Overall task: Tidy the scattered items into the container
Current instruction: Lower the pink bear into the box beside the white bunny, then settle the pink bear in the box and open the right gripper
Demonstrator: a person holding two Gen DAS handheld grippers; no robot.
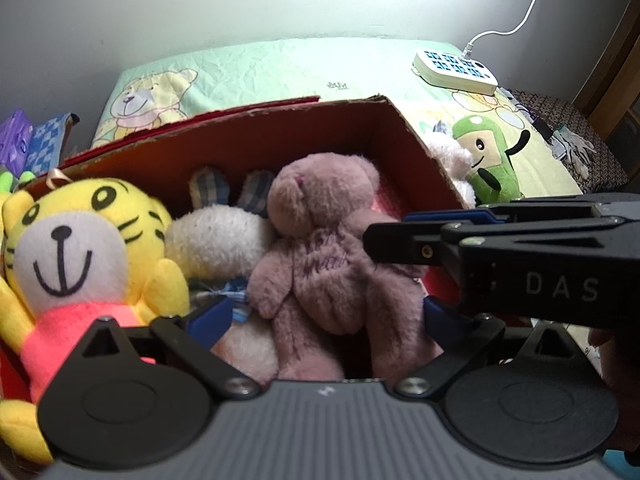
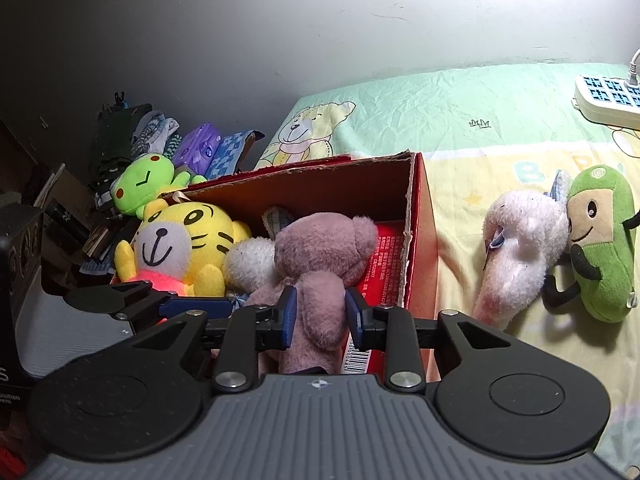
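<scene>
The right tool (image 2: 320, 316) was clamped on the lower body of a mauve teddy bear (image 2: 320, 264), its blue pads pressing in from both sides, holding the bear upright just inside the near end of the red cardboard box (image 2: 420, 216). The left tool (image 1: 326, 312) stood with its jaws wide apart to either side of the same bear, touching nothing that could be seen. By my reading the step in hand was setting the bear down in the box: the left had let go and the right had yet to release.

Beside the bear in the box lay a white plush with checked ears (image 1: 220, 236) and, against the left wall, a yellow tiger toy in a pink shirt (image 1: 80, 240). The right end of the box floor showed bare red, so there was room there for more.

Outside, on the bed (image 2: 460, 120) to the right of the box wall, a pale pink plush (image 2: 520, 248) and a green bean-shaped toy (image 2: 600, 240) lay touching each other, well apart from the box. Those looked like the next things to fetch. The move would call for opening the right tool, lifting clear of the box's torn rim, then swinging right over open sheet.

Farther off a white power strip (image 2: 608, 100) sat near the bed's far right corner, out of the way, and a green frog toy (image 2: 140, 184) rested behind the box's left corner among clutter
</scene>
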